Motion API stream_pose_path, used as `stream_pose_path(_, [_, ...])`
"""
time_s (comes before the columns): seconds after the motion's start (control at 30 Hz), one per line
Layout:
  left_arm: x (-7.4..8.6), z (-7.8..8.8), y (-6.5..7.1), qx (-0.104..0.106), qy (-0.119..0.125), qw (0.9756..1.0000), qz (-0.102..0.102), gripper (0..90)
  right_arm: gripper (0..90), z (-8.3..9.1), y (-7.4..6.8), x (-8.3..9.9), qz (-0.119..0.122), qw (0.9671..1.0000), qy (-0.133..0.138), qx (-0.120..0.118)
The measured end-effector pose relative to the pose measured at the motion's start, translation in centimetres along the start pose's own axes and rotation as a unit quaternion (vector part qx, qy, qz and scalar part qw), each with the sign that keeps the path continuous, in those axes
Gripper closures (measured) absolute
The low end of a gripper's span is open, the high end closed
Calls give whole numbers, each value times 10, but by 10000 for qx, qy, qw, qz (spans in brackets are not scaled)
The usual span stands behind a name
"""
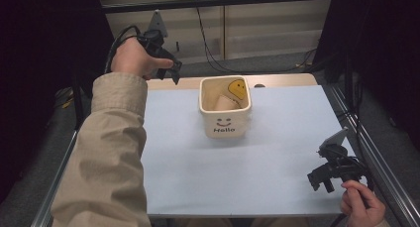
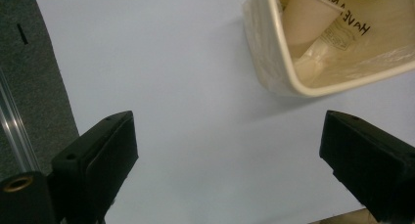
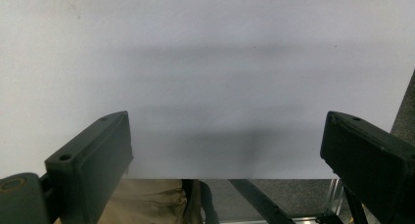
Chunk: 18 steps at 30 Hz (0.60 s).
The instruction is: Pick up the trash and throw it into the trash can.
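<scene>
A cream square bin (image 1: 225, 119) printed with a smile and "Hello" stands at the back middle of the pale sheet (image 1: 208, 172). Inside it lie a beige paper cup (image 1: 221, 103) and a yellow smiley wrapper (image 1: 237, 88). My left gripper (image 1: 173, 74) hovers to the left of the bin near the sheet's far left corner. In the left gripper view its jaws stand wide apart, so the left gripper (image 2: 230, 123) is open and holds nothing, with the bin's rim (image 2: 288, 62) at the upper right. My right gripper (image 1: 319, 182) rests low at the sheet's near right corner. The right gripper (image 3: 227, 121) is open over bare sheet.
The sheet covers a wooden table (image 1: 282, 80) whose far edge shows behind the bin. Metal frame rails (image 1: 376, 152) run along the table's right and left sides. Cables (image 1: 213, 53) hang over the floor behind the table. A beige sleeve (image 1: 111, 152) crosses the left side.
</scene>
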<state>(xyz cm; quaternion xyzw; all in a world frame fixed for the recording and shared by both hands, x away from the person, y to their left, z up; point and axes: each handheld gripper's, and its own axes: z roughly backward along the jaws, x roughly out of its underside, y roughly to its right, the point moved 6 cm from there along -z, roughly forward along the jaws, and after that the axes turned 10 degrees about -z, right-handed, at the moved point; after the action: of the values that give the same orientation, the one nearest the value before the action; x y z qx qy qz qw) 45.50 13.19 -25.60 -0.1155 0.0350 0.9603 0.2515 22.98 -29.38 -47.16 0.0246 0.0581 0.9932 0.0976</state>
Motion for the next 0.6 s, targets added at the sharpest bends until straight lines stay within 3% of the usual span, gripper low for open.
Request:
stream_pose_path(0.13, [16, -9, -4, -43, 112, 9999, 62, 69, 50, -1, 0, -1, -24, 10000, 40, -39])
stream_pose_path(0.23, [25, -16, -6, -152, 44, 9999, -35, 66, 51, -1, 0, 0, -14, 10000, 40, -39])
stream_pose_path(0.37, [44, -37, -8, -25, 63, 10000, -57, 65, 51, -1, -1, 0, 22, 10000, 49, -44])
stream_pose_path(0.4, [48, -40, -10, -80, 89, 9998, -139, 65, 51, -1, -1, 0, 11, 10000, 89, -32])
stream_pose_path(0.6, [73, -69, -14, -142, 25, 9997, -174, 65, 51, -2, -1, 0, -39, 10000, -18, -19])
